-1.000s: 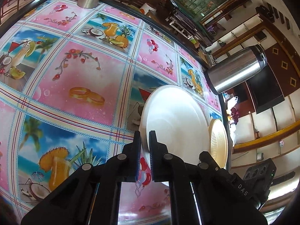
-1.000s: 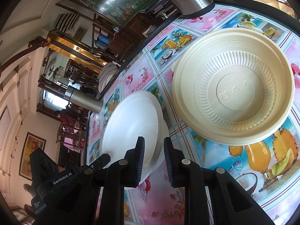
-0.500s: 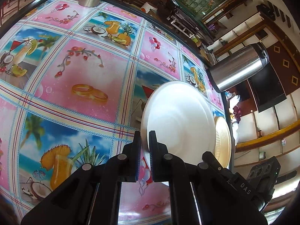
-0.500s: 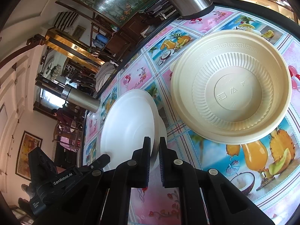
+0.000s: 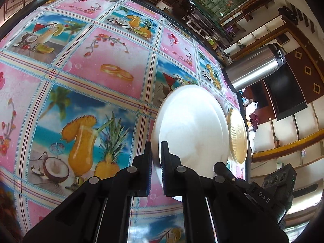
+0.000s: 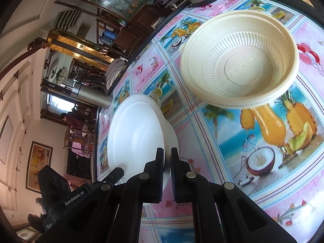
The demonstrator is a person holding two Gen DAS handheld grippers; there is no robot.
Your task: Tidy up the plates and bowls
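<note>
A tropical-print oilcloth point(image 5: 85, 93) covers the surface. In the left wrist view, the left gripper point(image 5: 156, 158) has its jaws closed on the near rim of the white plate point(image 5: 192, 129), tilted off the cloth; it looks light, stiff and slick, best held by its rim. In the right wrist view, the right gripper point(image 6: 167, 162) pinches the opposite rim, with the cream ribbed bowl point(image 6: 240, 60) beyond the plate. What lies under the plate is hidden.

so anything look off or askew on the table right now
Nothing is spilled or broken. The white plate is pinched at its rim by both the left gripper and the right gripper. The cream bowl sits upright on the tablecloth.
</note>
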